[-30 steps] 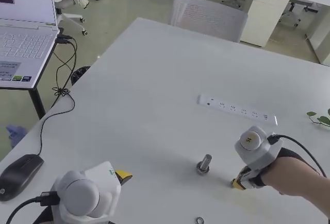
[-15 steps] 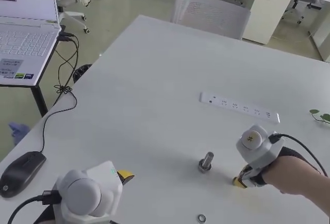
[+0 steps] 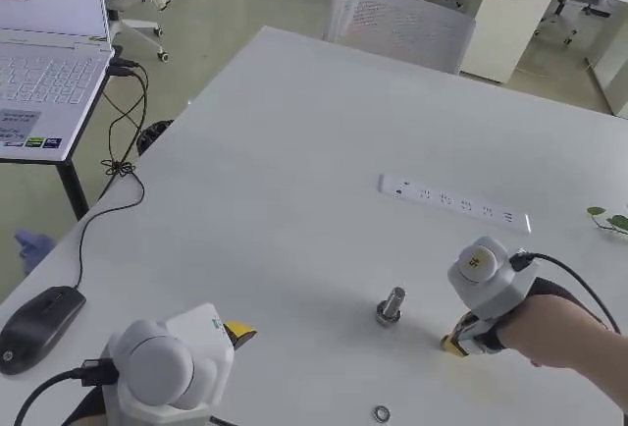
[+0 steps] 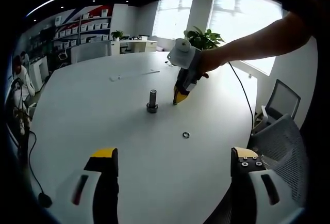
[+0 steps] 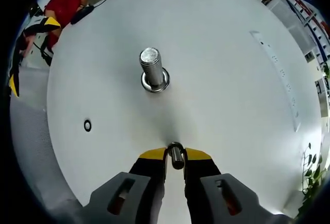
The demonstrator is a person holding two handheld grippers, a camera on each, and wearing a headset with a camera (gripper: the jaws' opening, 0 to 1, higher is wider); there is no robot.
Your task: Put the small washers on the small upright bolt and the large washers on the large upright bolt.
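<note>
Surface: white table point(image 3: 294, 132) in an office
Right: right gripper point(image 5: 176, 152) is closed on small bolt point(image 5: 176, 159), tips down at the table
Left: left gripper point(image 4: 175, 154) is held wide open, nothing gripped
Bolt: large bolt point(image 5: 153, 69) is stood upright just ahead of the right gripper
Washer: washer point(image 5: 87, 125) is laid flat ahead-left of the right gripper

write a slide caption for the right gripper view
Right gripper shut on a small bolt, large upright bolt and loose washer ahead.

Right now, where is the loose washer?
Head view: the washer lies on the table near the bottom edge, just nearer the person than the bolt, left of the right tool.
</note>
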